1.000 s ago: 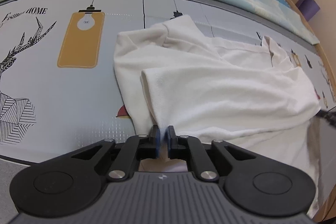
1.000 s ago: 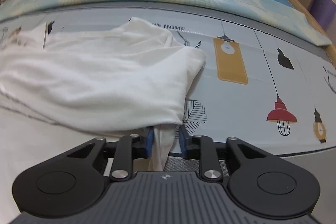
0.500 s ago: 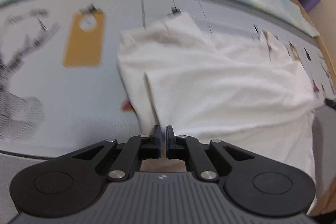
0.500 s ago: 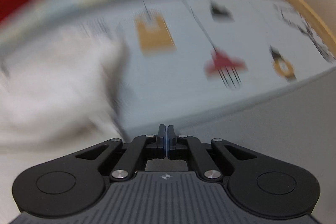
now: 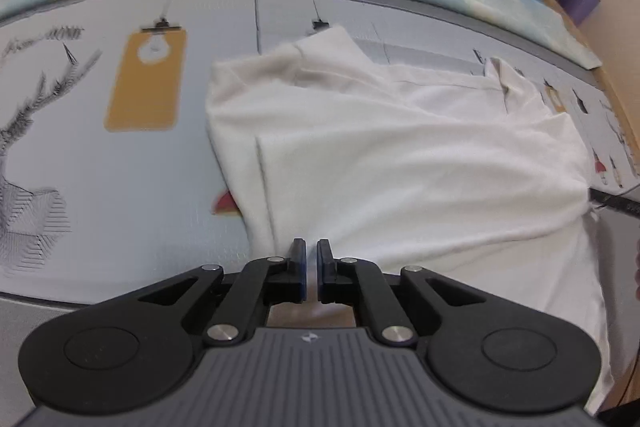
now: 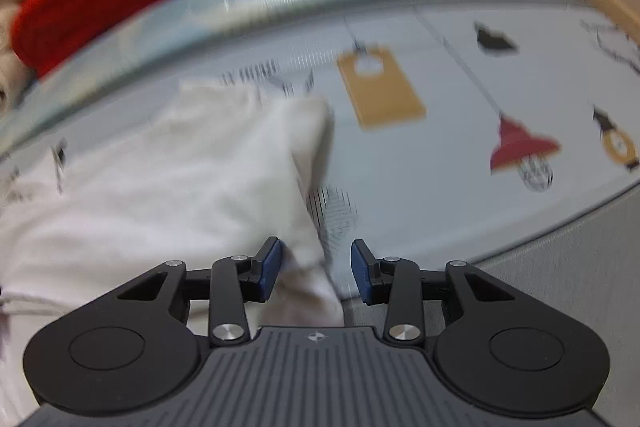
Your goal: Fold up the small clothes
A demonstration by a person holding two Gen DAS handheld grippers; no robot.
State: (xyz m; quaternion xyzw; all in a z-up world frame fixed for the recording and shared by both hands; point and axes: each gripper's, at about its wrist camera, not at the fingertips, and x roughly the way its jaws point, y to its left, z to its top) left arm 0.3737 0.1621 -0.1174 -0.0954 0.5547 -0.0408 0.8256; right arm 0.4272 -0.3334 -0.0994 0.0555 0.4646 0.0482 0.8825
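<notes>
The white T-shirt [image 5: 400, 163] lies partly folded on the printed mat [image 5: 120, 167], its long axis running across the left wrist view from a doubled-over edge at the left to a loose hem at the right, with a sleeve or collar corner sticking up at the far side. The left gripper [image 5: 311, 263] sits at the near edge of that folded left part, tilted steeply down, its jaws nearly pressed together with only a thin slit between them; the cloth begins just ahead of the tips, and whether any of it is caught in the slit I cannot tell. Farther right, the right gripper [image 6: 316, 271] is at the garment's other end, where a narrow tongue of white fabric runs back toward the camera. Its jaws have just been opening and now stand apart, with that tongue lying between them against the left blue pad [image 6: 269, 269] and clear of the right one, so nothing is clamped. The shirt body spreads away to this gripper's left, bare mat to its right; the right hand looks the better placed to take the next corner, by closing on this tongue.
</notes>
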